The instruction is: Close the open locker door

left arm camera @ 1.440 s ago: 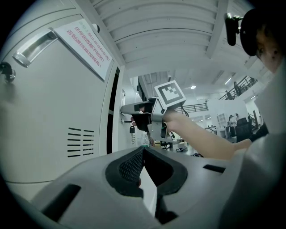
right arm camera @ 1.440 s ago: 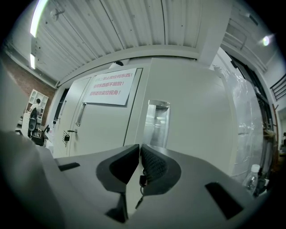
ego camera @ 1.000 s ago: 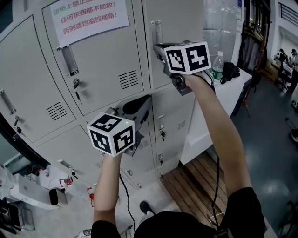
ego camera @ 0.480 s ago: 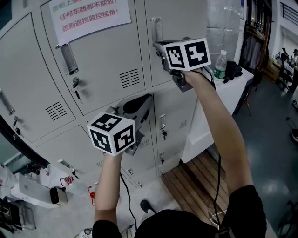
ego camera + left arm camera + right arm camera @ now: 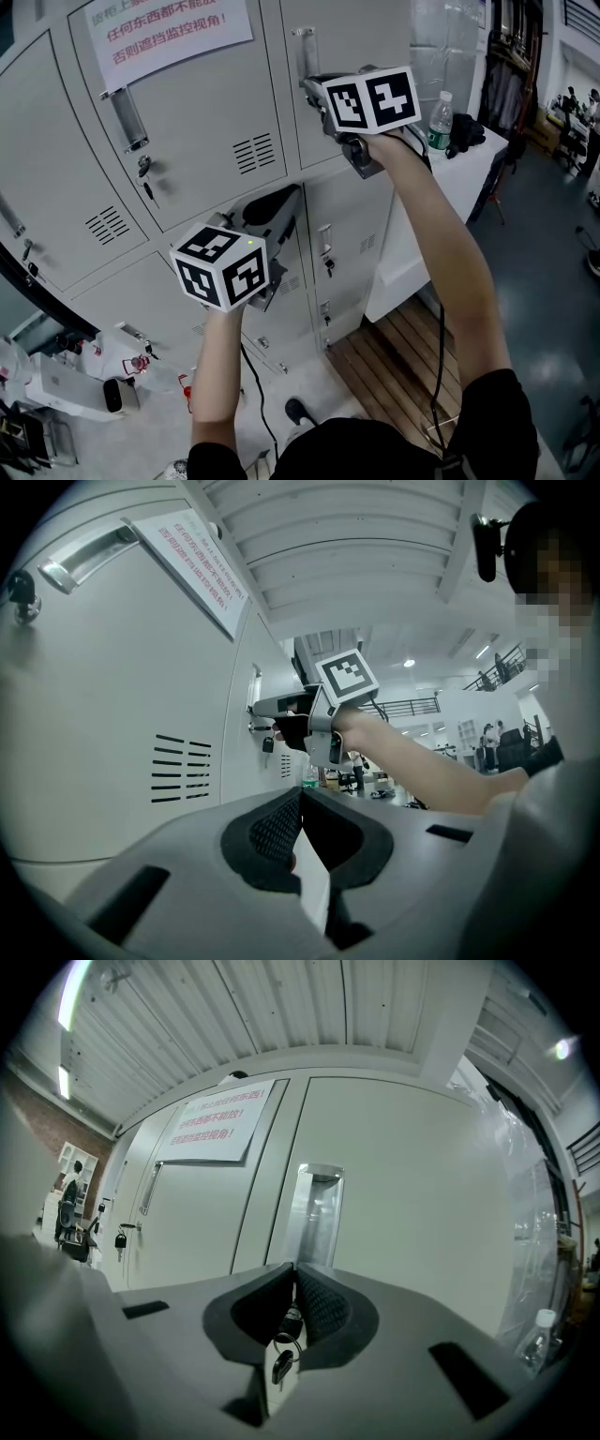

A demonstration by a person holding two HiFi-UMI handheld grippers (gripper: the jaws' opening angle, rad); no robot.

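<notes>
Right tongs (image 5: 294,1274): pressed together on the key (image 5: 287,1319) seated in the lock. A second key hangs loose on its ring just under the tips.

Locker door (image 5: 422,1194): dead ahead of the right tongs, filling the view beyond them. Its edge reads level with the neighbouring door to the tongs' left, the one carrying the notice (image 5: 211,1121). I judge it shut or nearly so, but can't rule out a thin gap from here.

Left tongs (image 5: 300,797): pressed together with nothing I can make out between them. They sit lower than the right tongs and to their left, nose toward the locker bank and not on the task door.

Step in hand, my reading: the swing is done and this is the finishing part, seating and securing the door by the key.

Next move, my reading: a straight push along the right tongs' axis to seat the door. A turn of the key would follow if it is meant to be locked. Keep the pinch firm, since the key is small and the hanging one may swing.

Orientation: the door's flat face looks back at the right tongs, long axis upright. The handle (image 5: 314,1213) just above the tips runs upright too. The key's shank points out of the door, in line with the tongs.

Off to the right tongs' right: a bottle (image 5: 439,122) on a white desk (image 5: 469,183), well apart.
</notes>
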